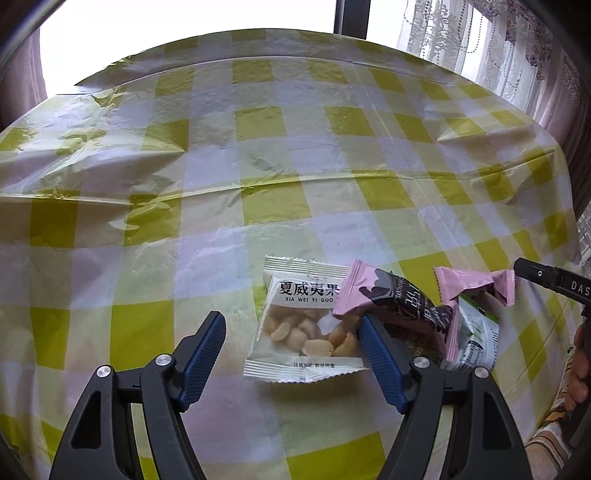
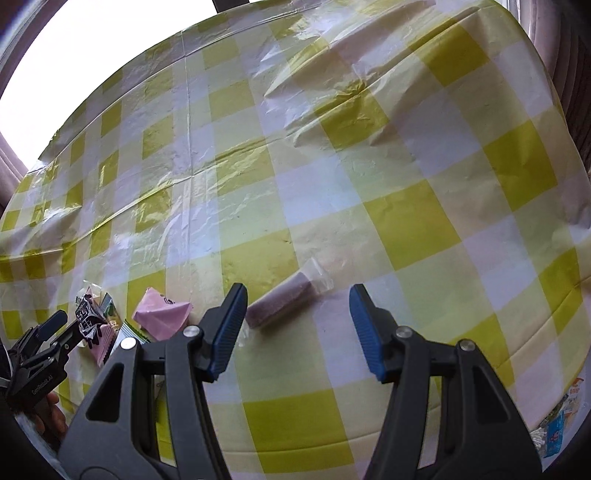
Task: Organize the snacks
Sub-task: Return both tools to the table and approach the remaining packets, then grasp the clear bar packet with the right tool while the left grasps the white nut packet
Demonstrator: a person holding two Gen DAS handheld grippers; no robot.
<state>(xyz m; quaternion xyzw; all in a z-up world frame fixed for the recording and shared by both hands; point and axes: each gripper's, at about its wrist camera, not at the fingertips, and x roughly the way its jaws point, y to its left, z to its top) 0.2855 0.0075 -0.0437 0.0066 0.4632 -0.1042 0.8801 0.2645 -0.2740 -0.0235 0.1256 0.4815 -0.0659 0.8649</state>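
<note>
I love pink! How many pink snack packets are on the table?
2, maybe more hidden. One pink-and-dark wrapper lies across the nut packet, by the left gripper. The other pink packet lies just right of it, on the green-white packet.

A crinkled plastic tablecloth (image 1: pixel 280 155) in yellow-green and white checks covers the whole tabletop, creased along its fold lines and shiny where daylight strikes it. Beyond the far edge a window (image 1: pixel 184 33) glares white, split by a dark frame post (image 1: pixel 351 18). A patterned lace curtain (image 1: pixel 461 40) hangs at the right, with mauve drapes (image 1: pixel 546 88) beside it.
</note>
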